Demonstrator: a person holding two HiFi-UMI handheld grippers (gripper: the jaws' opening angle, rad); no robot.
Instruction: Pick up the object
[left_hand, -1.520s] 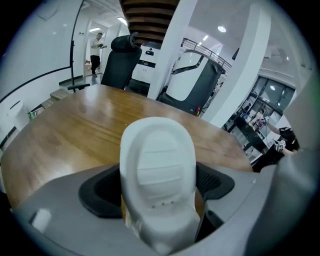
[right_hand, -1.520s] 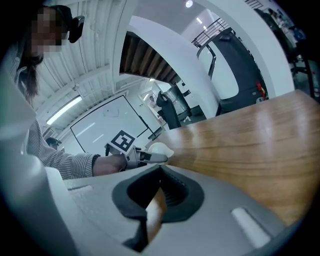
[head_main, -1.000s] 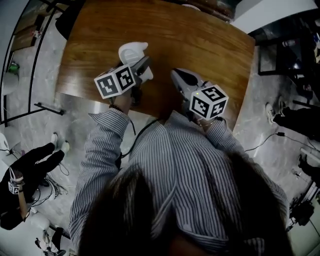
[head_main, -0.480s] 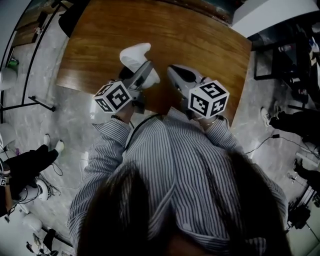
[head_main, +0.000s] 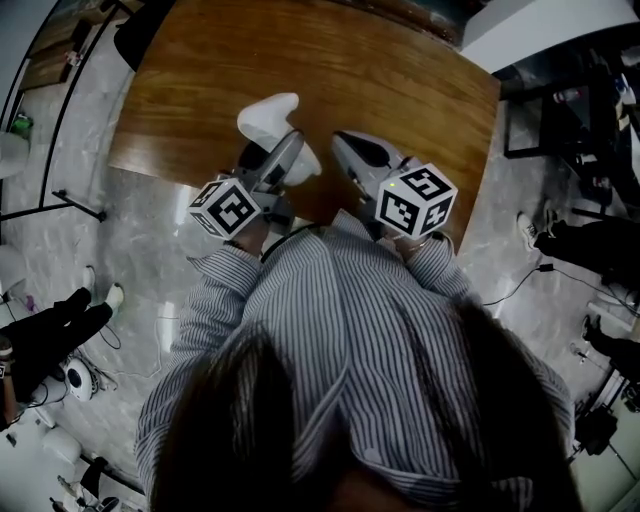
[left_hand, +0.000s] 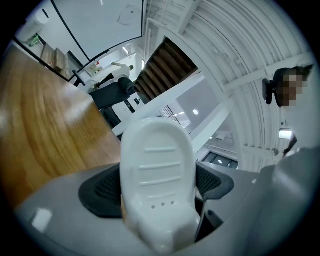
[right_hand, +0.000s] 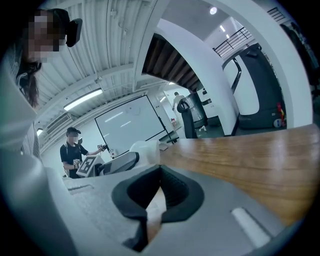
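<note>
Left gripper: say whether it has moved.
Yes. The left gripper, shut on the white object, drew back toward the person, its cube now past the near edge of the table.

We log a wooden table (head_main: 400, 90) on a grey marbled floor (head_main: 130, 230). Overhead: white ribbed ceiling (left_hand: 240, 45), dark staircase (left_hand: 165, 65), one lit strip light (right_hand: 87, 100). A white screen (right_hand: 130, 122) stands against the far wall.
</note>
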